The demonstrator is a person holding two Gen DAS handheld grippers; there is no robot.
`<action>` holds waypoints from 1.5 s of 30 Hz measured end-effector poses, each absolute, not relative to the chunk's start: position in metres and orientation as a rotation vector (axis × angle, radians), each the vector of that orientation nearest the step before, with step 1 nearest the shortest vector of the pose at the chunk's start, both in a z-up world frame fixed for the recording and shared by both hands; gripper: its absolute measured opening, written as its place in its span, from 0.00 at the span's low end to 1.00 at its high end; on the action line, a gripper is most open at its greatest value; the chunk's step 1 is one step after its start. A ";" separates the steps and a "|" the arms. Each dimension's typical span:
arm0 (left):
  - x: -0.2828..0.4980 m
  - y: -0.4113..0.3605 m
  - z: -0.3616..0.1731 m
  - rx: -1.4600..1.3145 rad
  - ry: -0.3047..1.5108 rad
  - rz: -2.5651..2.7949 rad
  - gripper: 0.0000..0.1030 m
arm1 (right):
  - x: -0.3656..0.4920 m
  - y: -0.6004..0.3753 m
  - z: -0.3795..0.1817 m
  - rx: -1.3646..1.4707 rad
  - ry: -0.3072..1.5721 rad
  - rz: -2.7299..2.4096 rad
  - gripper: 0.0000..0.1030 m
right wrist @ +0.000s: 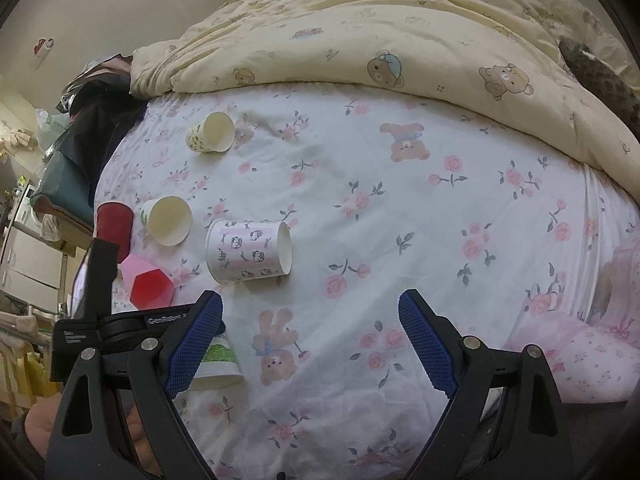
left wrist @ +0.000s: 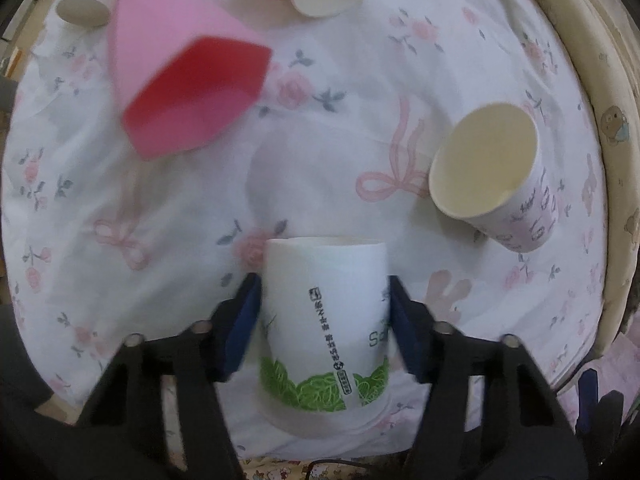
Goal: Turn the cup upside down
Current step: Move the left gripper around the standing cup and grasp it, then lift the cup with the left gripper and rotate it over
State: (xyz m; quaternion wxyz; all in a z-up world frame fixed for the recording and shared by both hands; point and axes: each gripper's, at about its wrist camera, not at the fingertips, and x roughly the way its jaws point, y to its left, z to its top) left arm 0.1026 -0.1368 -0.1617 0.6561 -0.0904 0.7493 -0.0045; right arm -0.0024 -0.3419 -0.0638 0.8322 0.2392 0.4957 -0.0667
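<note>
Your left gripper [left wrist: 325,320] is clamped on the green-printed paper cup [left wrist: 325,328], blue pads pressed to both sides; its wide rim sits low on the floral bedsheet [left wrist: 320,140], apparently mouth-down, though the far end is hard to read. The pink hexagonal cup [left wrist: 188,80], the cartoon-print paper cup [left wrist: 492,172] and the small white cup [left wrist: 82,6] lie empty. Your right gripper [right wrist: 310,344] hangs spread apart over open sheet; the yellow bear quilt [right wrist: 400,40] bounds the far side.

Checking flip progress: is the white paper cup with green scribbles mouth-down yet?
Yes, mouth-down: the white paper cup with green scribbles has its wide rim on the floral sheet, narrow base up.
</note>
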 end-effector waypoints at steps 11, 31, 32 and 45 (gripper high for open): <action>0.093 -0.122 -0.104 -0.186 1.562 -0.092 0.49 | -0.001 -0.338 -0.064 0.503 1.051 -0.130 0.89; 0.058 -0.019 -0.058 -0.207 1.349 -0.190 0.49 | 0.010 -0.286 -0.074 0.376 1.114 -0.018 0.89; 0.057 -0.015 -0.059 -0.210 1.332 -0.187 0.49 | 0.012 -0.284 -0.076 0.369 1.117 -0.016 0.89; 0.057 0.004 -0.068 -0.282 1.286 -0.148 0.49 | 0.016 -0.252 -0.085 0.355 1.157 0.146 0.89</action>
